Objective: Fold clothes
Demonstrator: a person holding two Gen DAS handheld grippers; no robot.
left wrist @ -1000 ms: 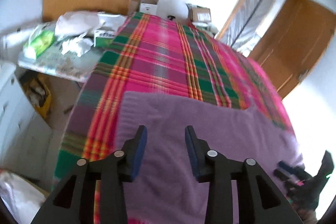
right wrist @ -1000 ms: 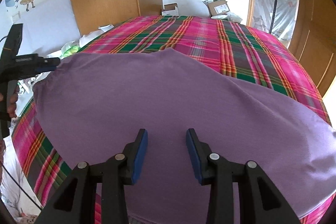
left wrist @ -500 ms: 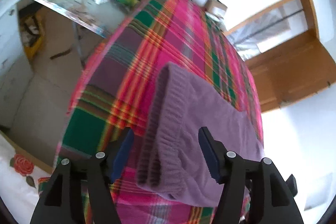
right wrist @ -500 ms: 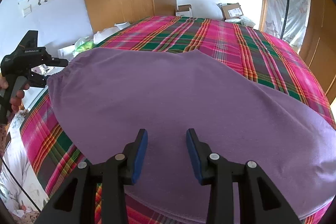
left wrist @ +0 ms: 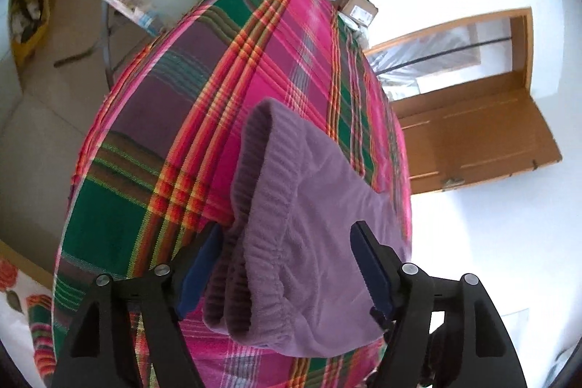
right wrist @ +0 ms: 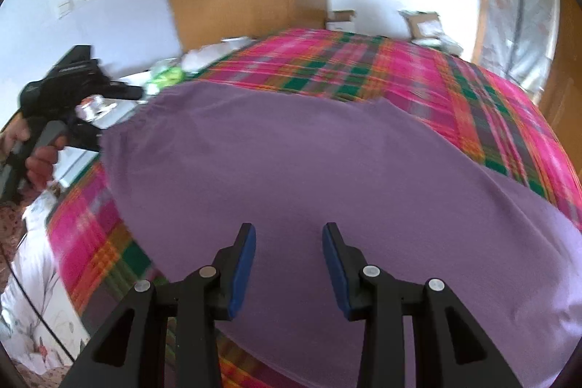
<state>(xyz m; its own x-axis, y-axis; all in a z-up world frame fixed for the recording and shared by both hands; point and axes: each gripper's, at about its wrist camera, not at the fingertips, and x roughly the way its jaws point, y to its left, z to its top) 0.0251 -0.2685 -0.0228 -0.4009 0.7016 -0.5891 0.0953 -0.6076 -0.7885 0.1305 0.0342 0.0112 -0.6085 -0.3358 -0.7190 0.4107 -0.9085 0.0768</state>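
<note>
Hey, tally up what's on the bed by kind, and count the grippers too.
Purple knit garments with a ribbed elastic waistband: 1
Pink, green and orange plaid bedspreads: 1
Black two-finger grippers with blue pads: 2, the left gripper and the right gripper
Total: 4

Two black hand-held grippers with blue finger pads

The left gripper point(left wrist: 283, 268) and the right gripper point(right wrist: 289, 270) are being shown as matte black frames with triangular cut-outs and round silver screws on each finger. Blue pads point(right wrist: 243, 273) are lining the inner faces. Bare skin is being seen on the left hand point(right wrist: 38, 155) beside a grey trigger.
</note>
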